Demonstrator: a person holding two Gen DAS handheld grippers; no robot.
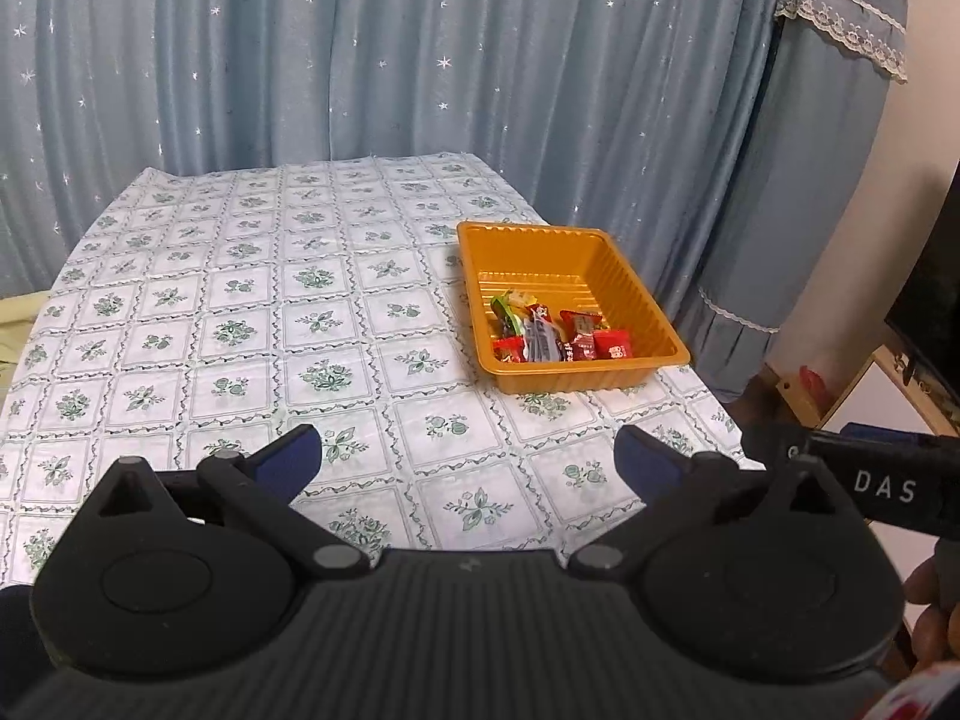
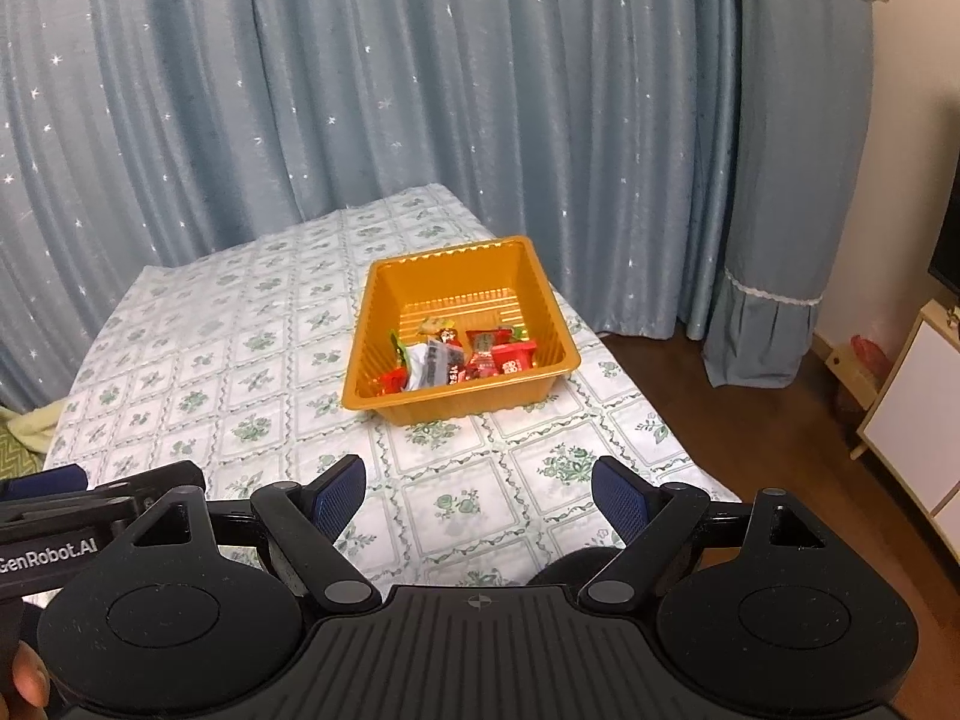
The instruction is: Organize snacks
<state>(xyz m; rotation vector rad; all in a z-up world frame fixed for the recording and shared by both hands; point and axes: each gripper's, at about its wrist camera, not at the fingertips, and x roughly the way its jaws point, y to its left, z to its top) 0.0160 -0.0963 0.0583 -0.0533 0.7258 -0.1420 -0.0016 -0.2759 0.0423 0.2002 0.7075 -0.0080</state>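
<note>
An orange plastic tray [image 1: 651, 324] [image 2: 543, 294] sits near the right edge of the table. Inside it, at the near end, lies a pile of wrapped snacks [image 1: 555, 333] [image 2: 462, 354]: red, green and silver wrappers. My left gripper [image 1: 468, 456] hovers over the near part of the table, well short of the tray, open with nothing between its blue pads. My right gripper [image 2: 478, 489] is also open and empty, over the near right part of the table, with the tray ahead of it. Each gripper's body shows at the edge of the other's view.
The table [image 1: 240, 300] [image 2: 228, 360] wears a white cloth with green floral squares. Blue starred curtains [image 1: 360, 60] hang right behind it. To the right are wooden floor [image 2: 690, 372], a white cabinet [image 2: 918, 420] and a dark screen [image 1: 936, 300].
</note>
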